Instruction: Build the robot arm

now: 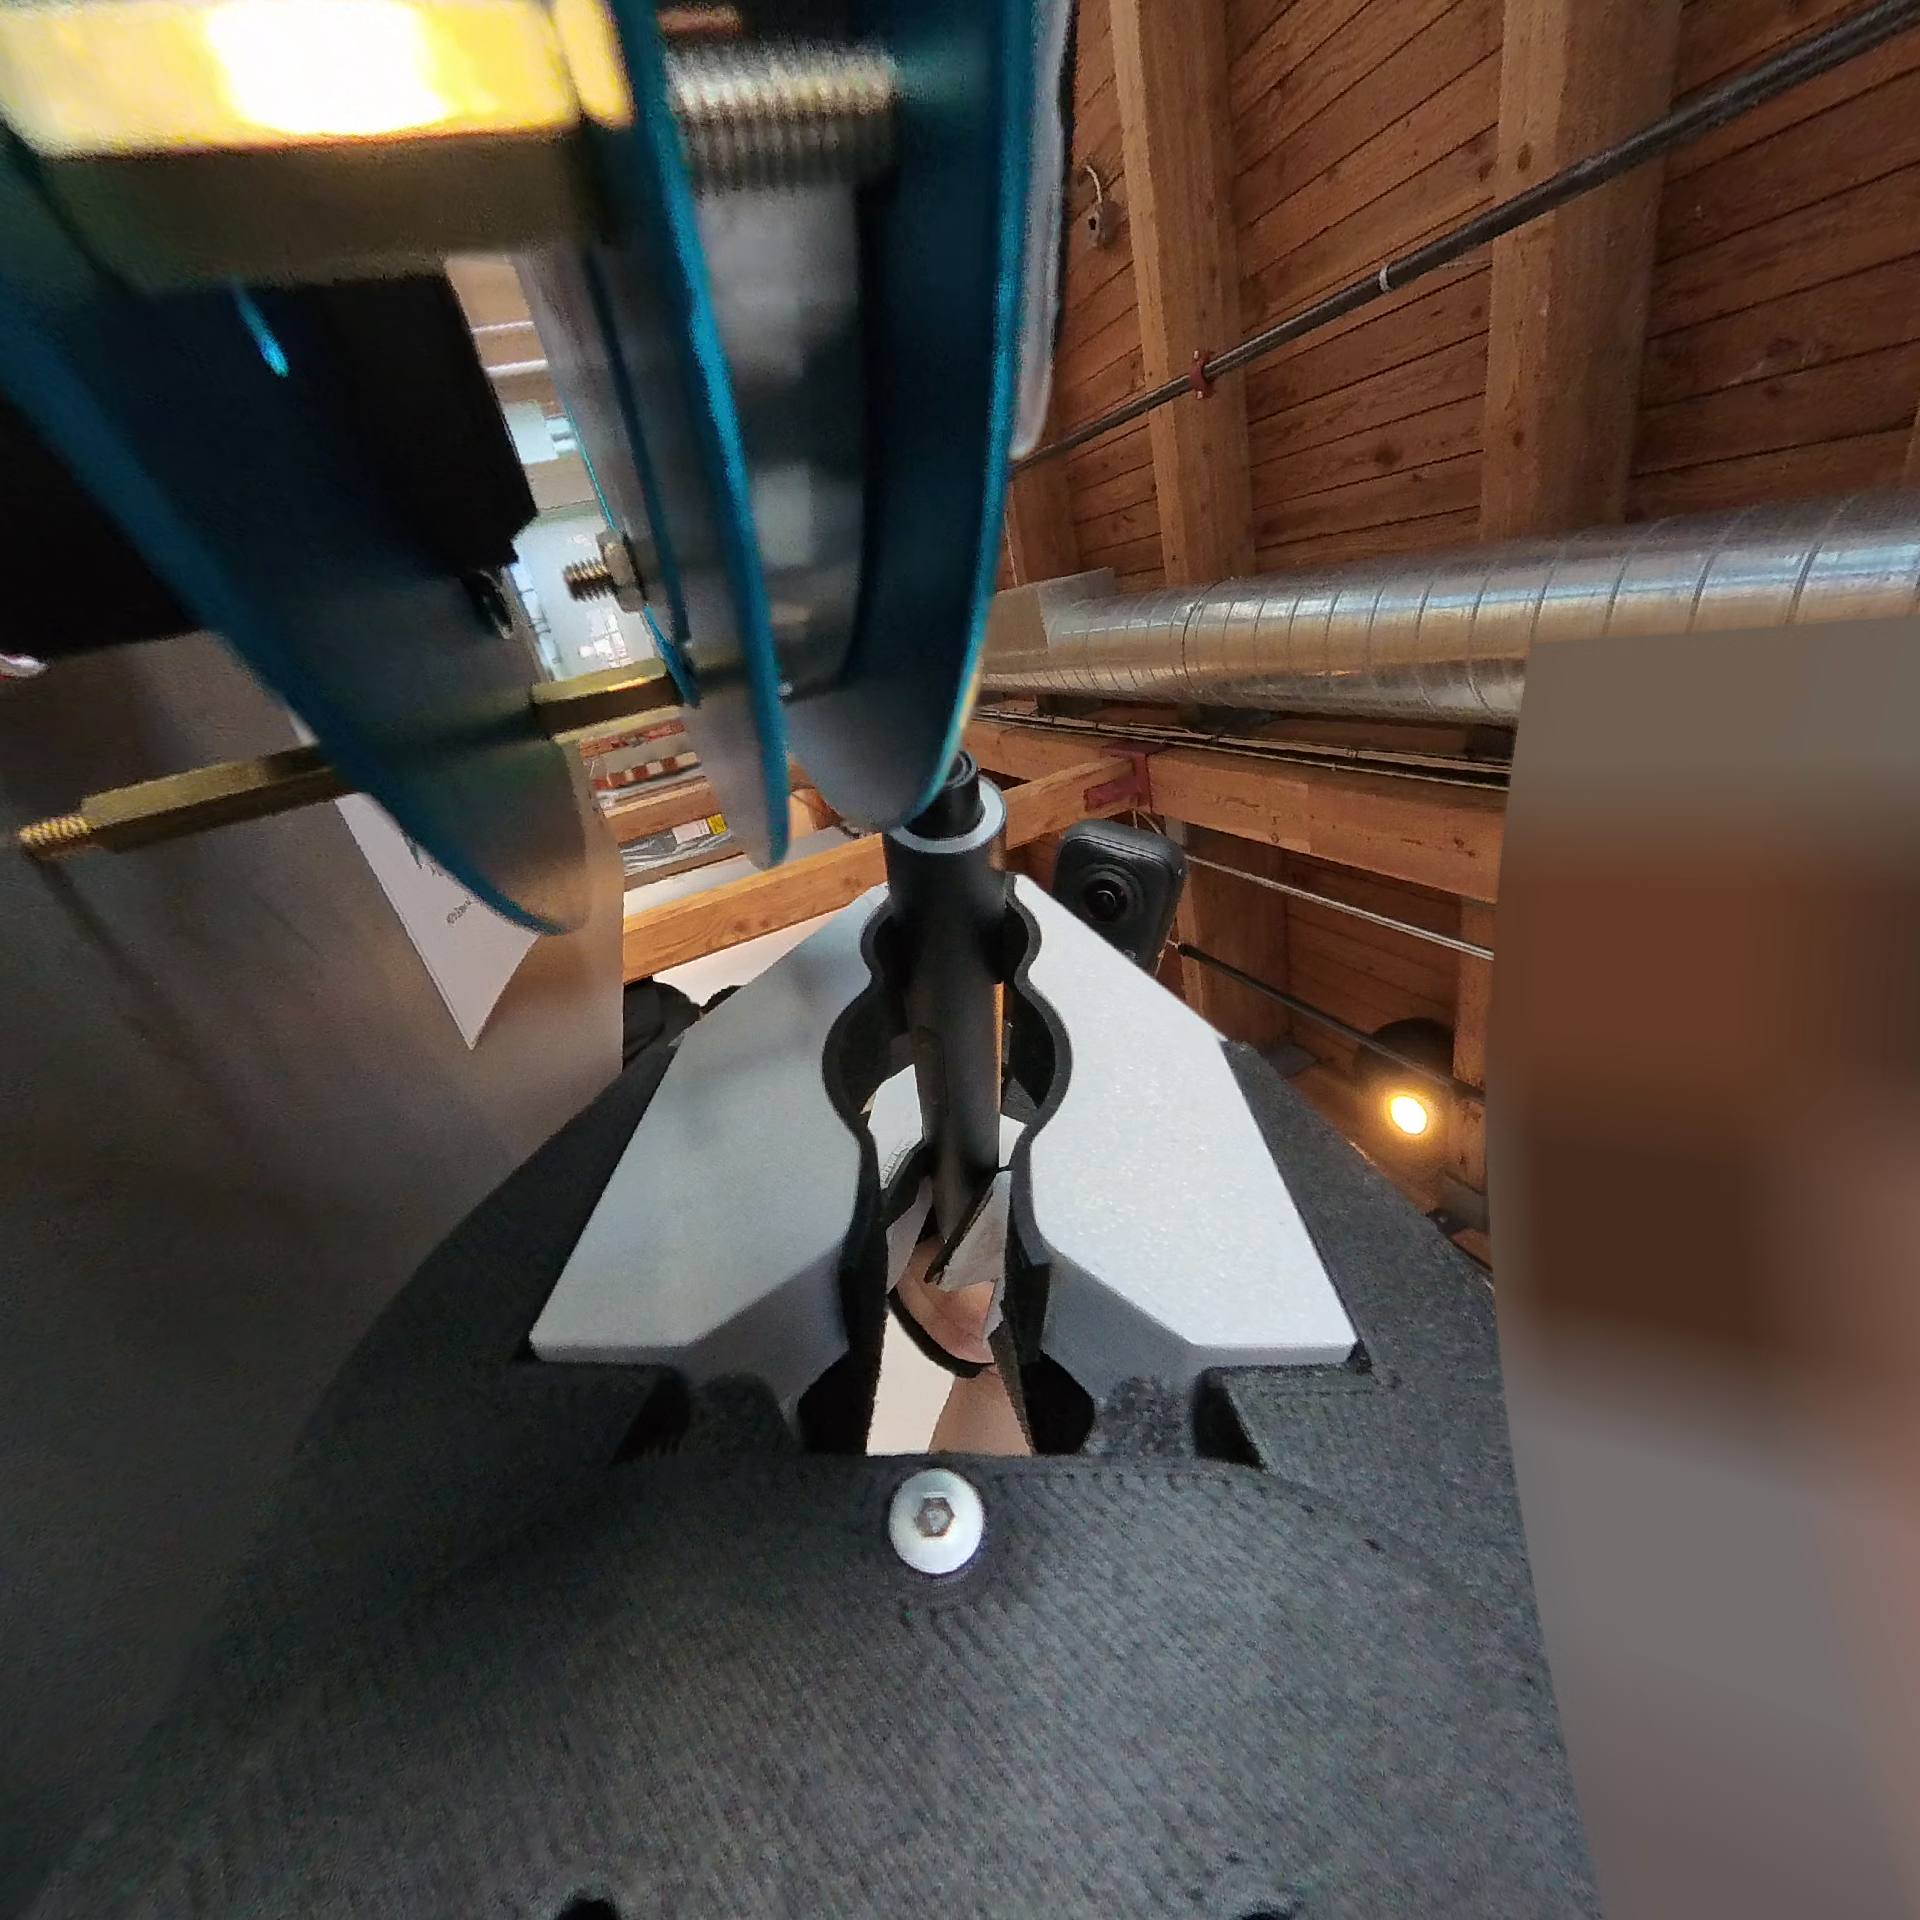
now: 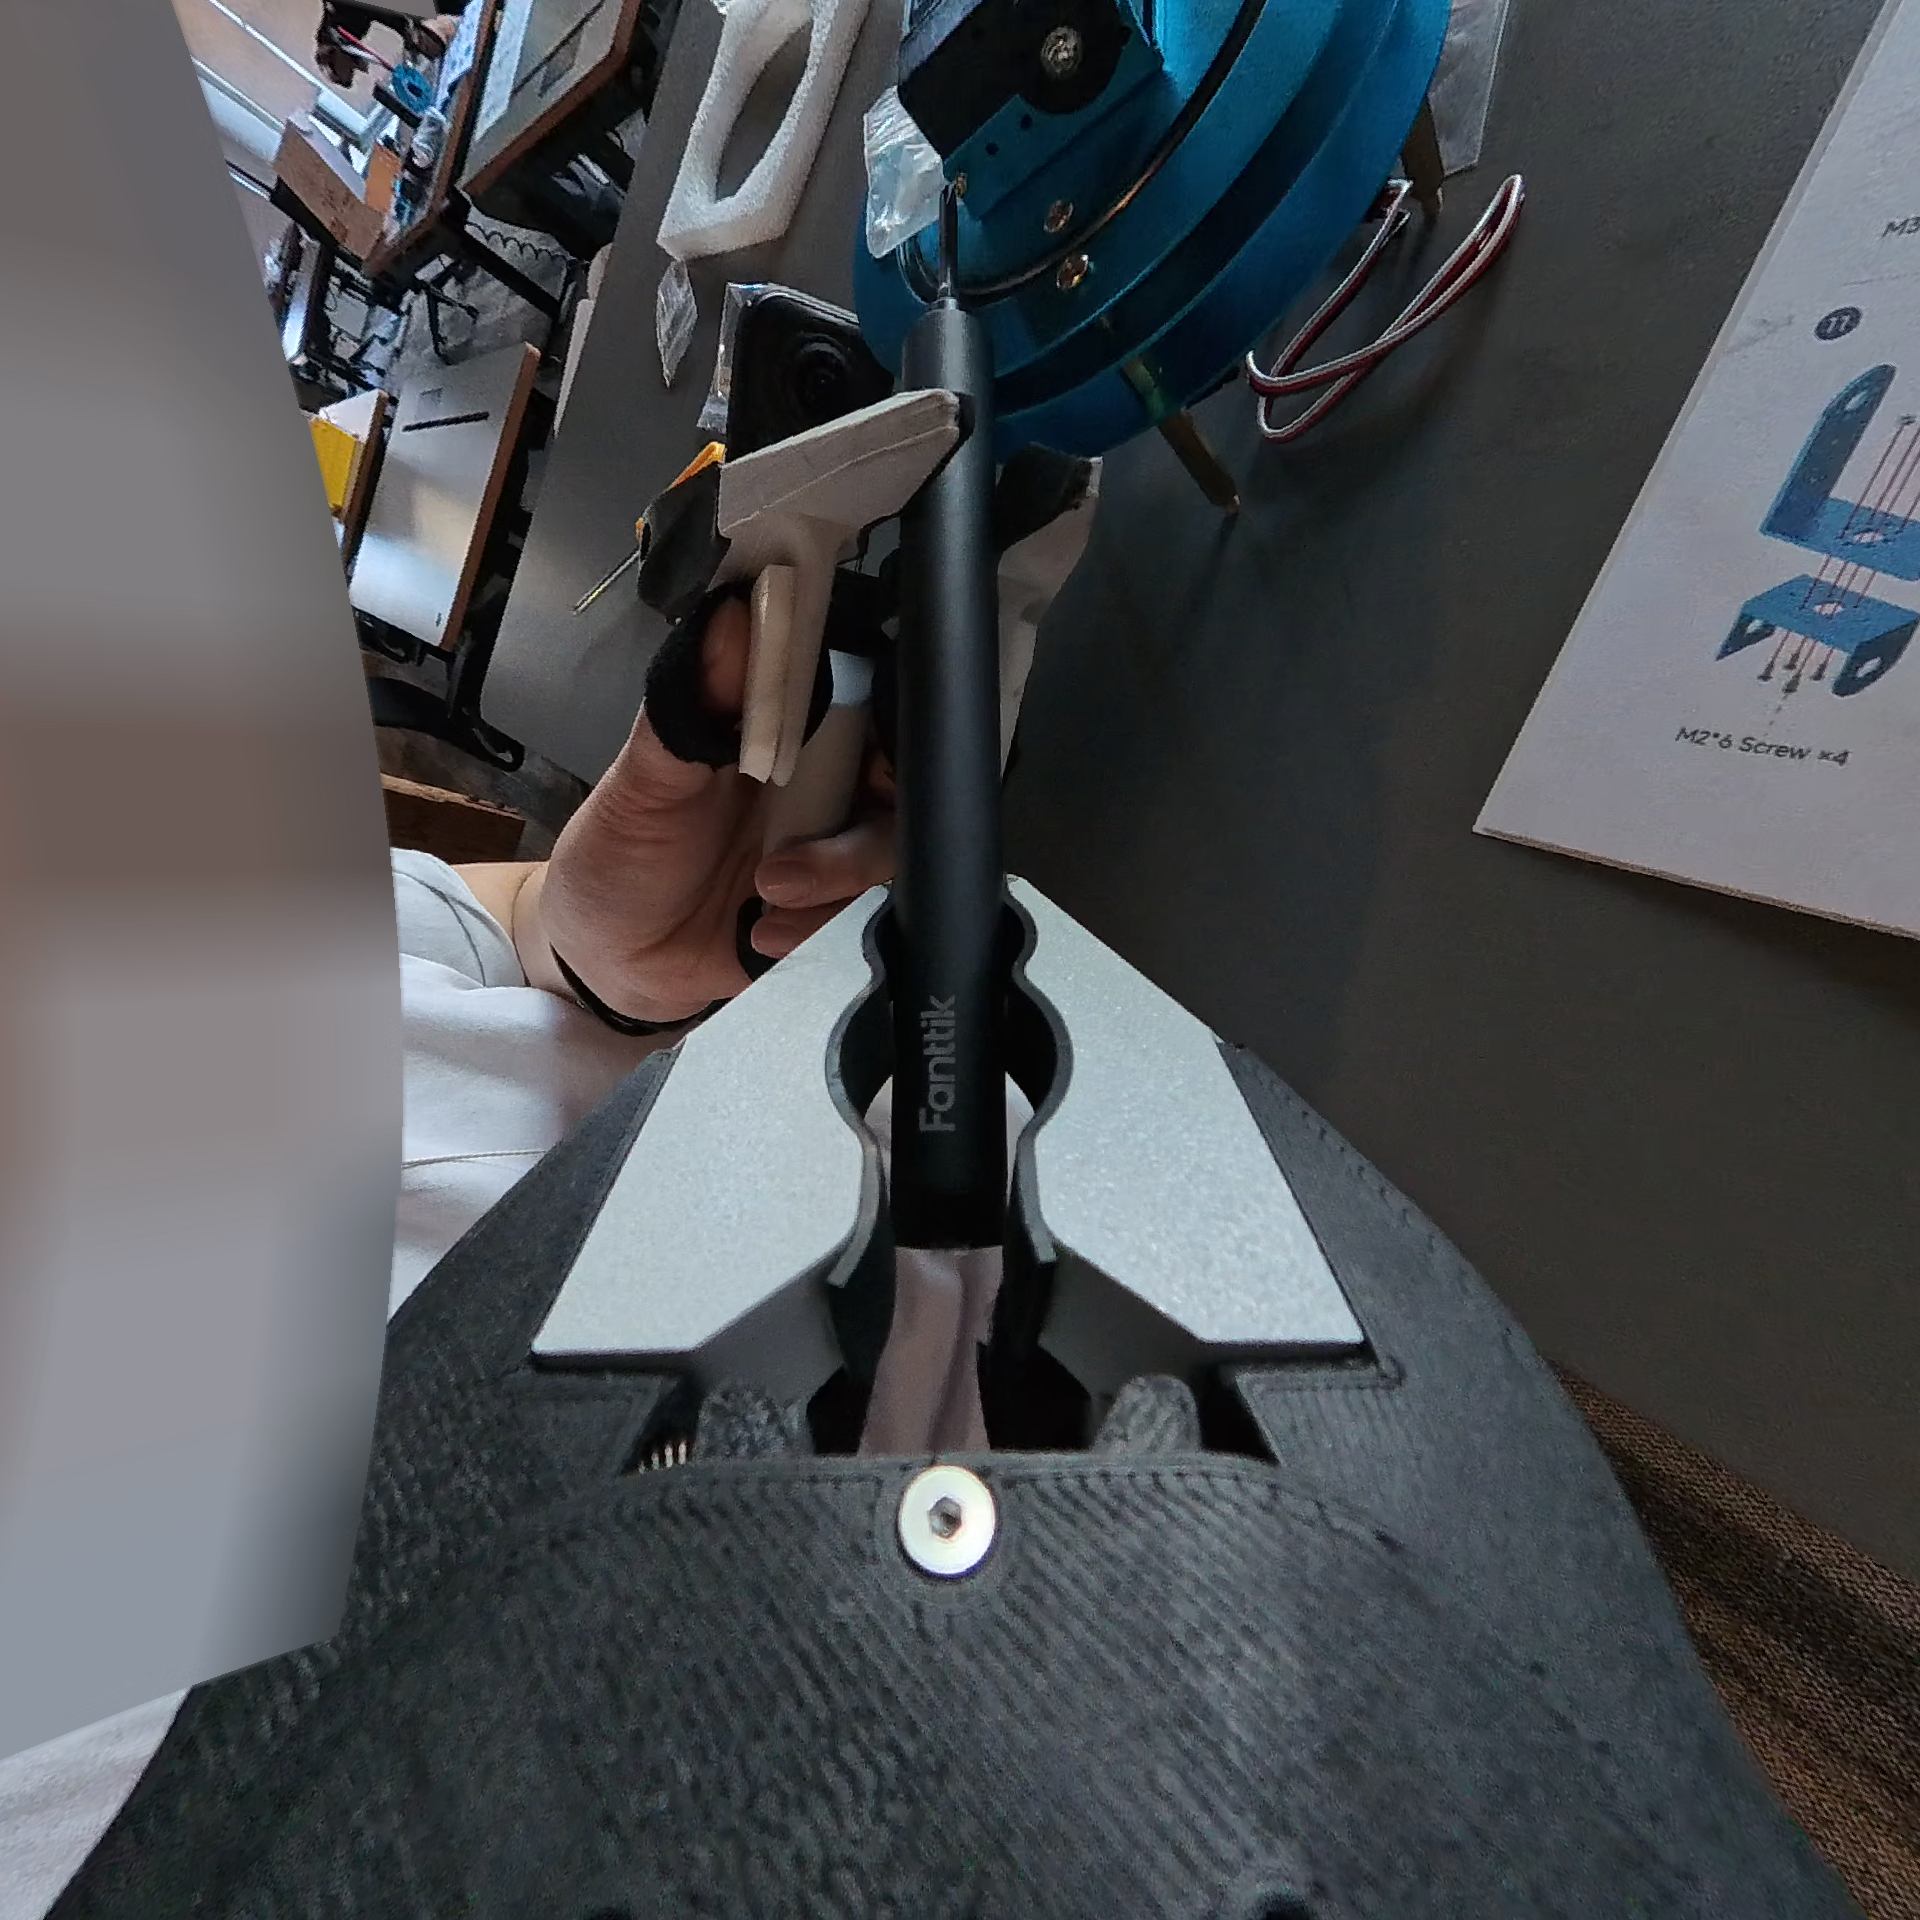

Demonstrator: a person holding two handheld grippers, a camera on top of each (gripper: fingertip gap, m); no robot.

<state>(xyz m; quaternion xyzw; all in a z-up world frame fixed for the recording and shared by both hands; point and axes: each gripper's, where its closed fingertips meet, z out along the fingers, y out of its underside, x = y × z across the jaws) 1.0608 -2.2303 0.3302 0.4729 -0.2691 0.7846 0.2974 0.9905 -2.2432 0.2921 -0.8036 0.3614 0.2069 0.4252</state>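
My right gripper (image 2: 951, 914) is shut on a black pen-shaped electric screwdriver (image 2: 951, 727). Its thin bit touches a round blue metal assembly (image 2: 1143, 208) that stands on brass standoffs (image 2: 1205, 457) on the grey table (image 2: 1351, 831). My left gripper (image 2: 966, 436), held by a hand (image 2: 665, 883), closes on the screwdriver's front end. In the left wrist view the screwdriver (image 1: 951, 1039) sits in the tip notches of my left gripper (image 1: 945, 914). The blue assembly (image 1: 831, 520) is blurred close above. The right gripper's fingers (image 1: 966, 1236) show lower down.
A printed instruction sheet (image 2: 1766, 520) lies on the table to the right. Red and white wires (image 2: 1382, 312) loop beside the assembly. A white foam piece (image 2: 769, 104) and small plastic bags lie behind. Workbenches stand at the far left. A wooden ceiling with a metal duct (image 1: 1455, 623) shows overhead. There is about 8 centimetres between the tips of the two grippers.
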